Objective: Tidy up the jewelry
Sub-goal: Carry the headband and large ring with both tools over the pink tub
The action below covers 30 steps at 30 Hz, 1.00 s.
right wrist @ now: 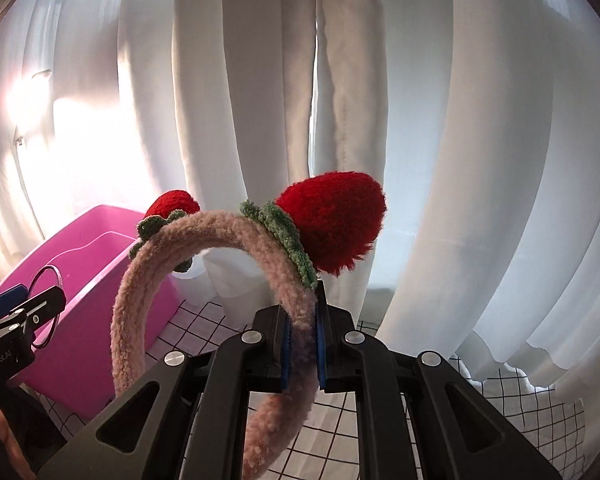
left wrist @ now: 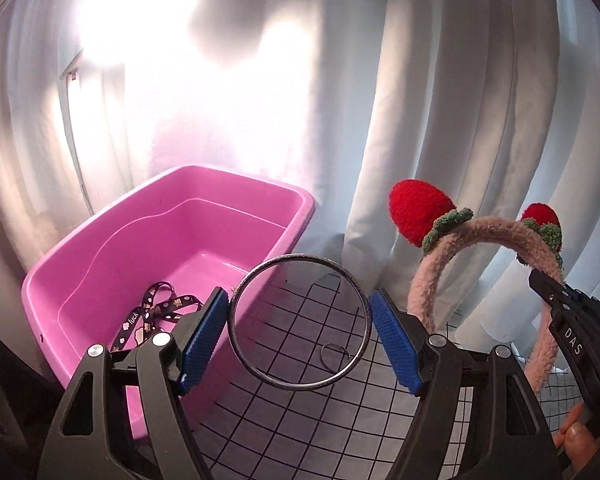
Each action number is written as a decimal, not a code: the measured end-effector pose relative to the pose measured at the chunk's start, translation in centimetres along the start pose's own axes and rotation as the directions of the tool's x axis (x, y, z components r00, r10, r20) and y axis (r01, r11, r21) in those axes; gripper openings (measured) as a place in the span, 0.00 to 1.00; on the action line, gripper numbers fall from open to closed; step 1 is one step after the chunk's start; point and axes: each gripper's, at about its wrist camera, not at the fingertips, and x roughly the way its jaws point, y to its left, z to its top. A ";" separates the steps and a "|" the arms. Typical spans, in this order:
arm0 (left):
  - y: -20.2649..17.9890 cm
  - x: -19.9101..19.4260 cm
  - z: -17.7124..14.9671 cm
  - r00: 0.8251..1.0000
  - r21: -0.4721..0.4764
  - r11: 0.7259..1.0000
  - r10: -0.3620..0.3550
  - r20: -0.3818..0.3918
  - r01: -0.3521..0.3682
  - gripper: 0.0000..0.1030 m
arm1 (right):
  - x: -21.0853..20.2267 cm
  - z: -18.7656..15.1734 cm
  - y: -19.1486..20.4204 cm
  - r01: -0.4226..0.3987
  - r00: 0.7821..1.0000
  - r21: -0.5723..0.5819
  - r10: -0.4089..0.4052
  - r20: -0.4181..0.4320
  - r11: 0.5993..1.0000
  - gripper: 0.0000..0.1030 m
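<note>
A thin, round metal bangle point(left wrist: 299, 322) is sitting upright between the 2 ribbed blue pads point(left wrist: 203, 339) of the left gripper point(left wrist: 300, 330); each pad is touching an opposite side of the ring, so the jaws are gripping it at wide spread, above the near rim of the bin point(left wrist: 164, 216). The bin is a glossy pink plastic rectangle with rounded corners, and a dark printed ribbon point(left wrist: 152, 316) is lying looped on its floor. A small wire ring point(left wrist: 334, 354) is resting on the cloth point(left wrist: 300, 420), a white fabric with a black grid. The right gripper point(right wrist: 300, 354) is clamping a fuzzy pink headband point(right wrist: 188, 240) by 1 side of its arch, jaws nearly closed on it, holding it upright right of the bin. 2 red woolly strawberries point(right wrist: 334, 224) with green knitted leaves are crowning the band. Pleated white curtains point(right wrist: 440, 140) are hanging behind.
</note>
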 end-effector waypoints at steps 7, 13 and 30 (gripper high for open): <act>6.1 0.1 4.3 0.995 -0.025 0.995 0.094 0.031 -0.093 0.69 | 1.5 3.6 7.0 -0.111 0.993 -0.046 0.113 0.038 0.993 0.09; 12.5 2.2 5.0 0.977 -0.052 0.975 0.213 -0.024 -0.214 0.69 | 5.5 4.7 15.0 -0.209 0.978 -0.116 0.207 -0.030 0.971 0.09; 19.9 9.5 2.4 0.931 -0.044 0.956 0.273 -0.240 -0.292 0.70 | 13.6 4.3 27.4 -0.240 0.952 -0.299 0.163 -0.260 0.924 0.11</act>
